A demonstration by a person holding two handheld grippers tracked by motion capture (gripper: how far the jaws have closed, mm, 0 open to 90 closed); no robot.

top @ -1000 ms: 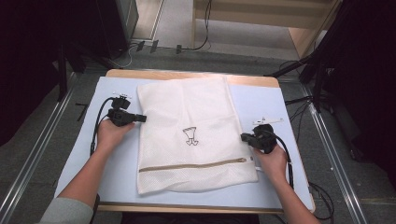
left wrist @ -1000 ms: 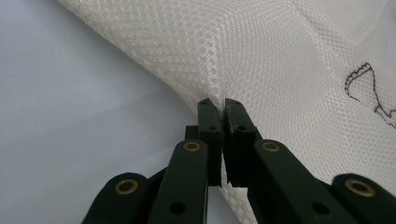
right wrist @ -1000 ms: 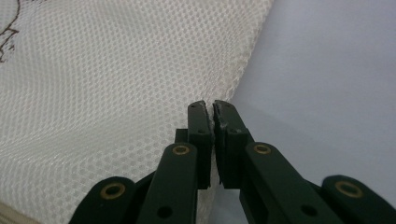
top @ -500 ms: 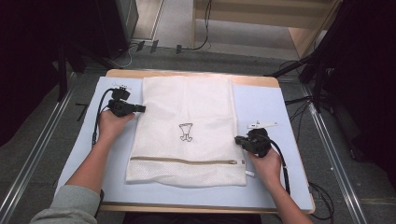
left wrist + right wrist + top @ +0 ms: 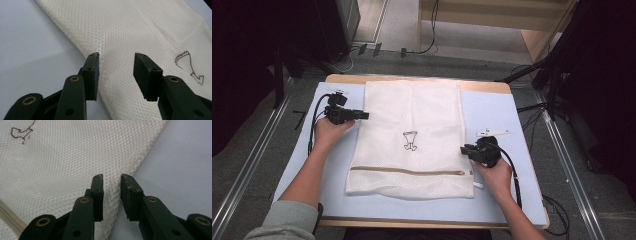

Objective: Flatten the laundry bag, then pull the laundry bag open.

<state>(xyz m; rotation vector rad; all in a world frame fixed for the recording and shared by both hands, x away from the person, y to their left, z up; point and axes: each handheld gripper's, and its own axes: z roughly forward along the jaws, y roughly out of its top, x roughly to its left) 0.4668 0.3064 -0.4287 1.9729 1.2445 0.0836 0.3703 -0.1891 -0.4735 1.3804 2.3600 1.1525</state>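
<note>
One mesh bag point(image 5: 411, 137) lay flat on tabletop point(image 5: 512, 115); left gripper point(image 5: 362, 115) at nine o'clock edge, right gripper point(image 5: 464, 150) at four o'clock edge, both just opening, pads clear of the mesh.

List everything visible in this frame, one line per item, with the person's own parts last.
mesh laundry bag: 1, white, flat at the middle of the mat, zipper near the person's edge, small dark emblem at its centre
mat: 1, pale blue, covering the table
table: 1, light wood
white clip: 1, on the mat right of the bag
left gripper: 1, black, jaws just opened, over the bag's left edge
right gripper: 1, black, jaws just opened, over the bag's right edge
</note>
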